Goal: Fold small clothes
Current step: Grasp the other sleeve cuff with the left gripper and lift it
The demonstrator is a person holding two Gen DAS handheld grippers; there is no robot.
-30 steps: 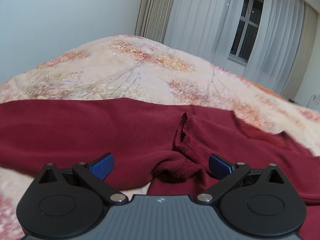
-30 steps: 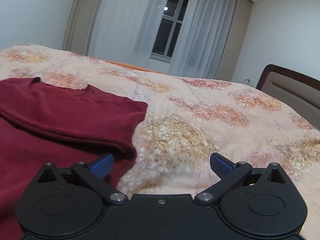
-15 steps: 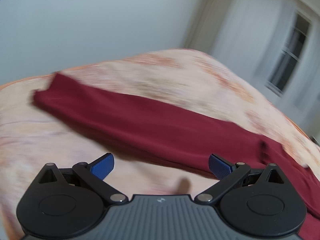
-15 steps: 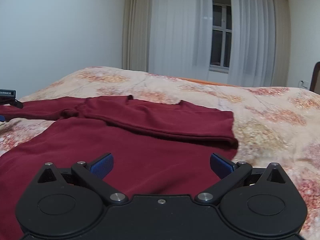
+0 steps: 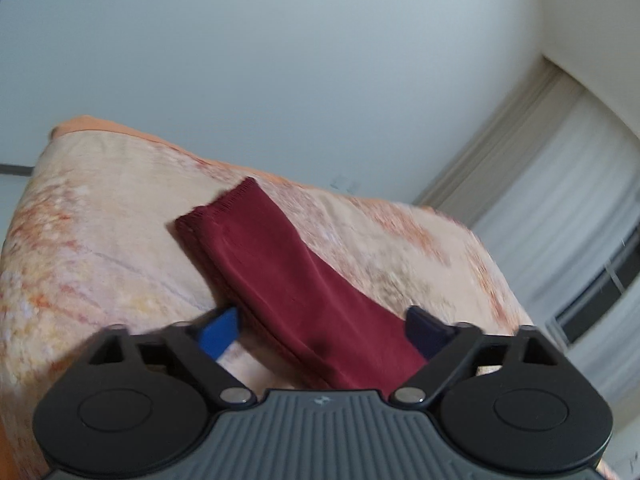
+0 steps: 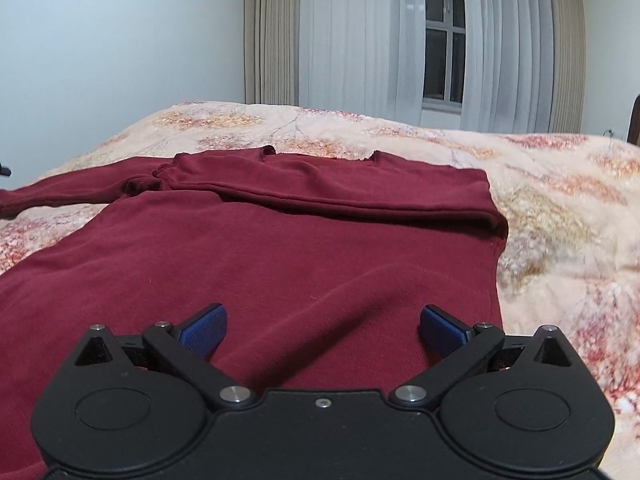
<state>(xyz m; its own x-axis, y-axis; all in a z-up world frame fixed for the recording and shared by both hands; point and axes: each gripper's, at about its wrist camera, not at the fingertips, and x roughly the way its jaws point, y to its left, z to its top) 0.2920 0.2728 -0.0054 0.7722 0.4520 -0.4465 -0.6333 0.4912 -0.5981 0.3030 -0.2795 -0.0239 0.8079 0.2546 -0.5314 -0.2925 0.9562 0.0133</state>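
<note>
So the left gripper (image 5: 320,326) is right over the shirt's outstretched sleeve (image 5: 280,272), with the sleeve running between its blue pads and the jaws closing in on it, though the pads don't look like they're pressing the fabric yet. The sleeve's long axis runs away from the gripper, up and to the left in that view, ending at the stitched cuff (image 5: 224,208) farther out on the bed (image 5: 100,248). That's the relation the next move probably hangs on: the left hand is the nearer one to this sleeve, and it's lined up mid-sleeve rather than at the cuff. The right gripper (image 6: 322,326) hangs spread wide and empty above the body of the maroon shirt (image 6: 280,256), which lies flat on the floral bedspread. Past it, the other sleeve is already folded across the chest (image 6: 360,200), with the neckline beyond that. Nothing seems to block either hand; farther back it's just bare blanket, a plain wall, curtains (image 6: 360,40) and a window (image 6: 444,48). Left view is a bit blurry, fwiw.
</note>
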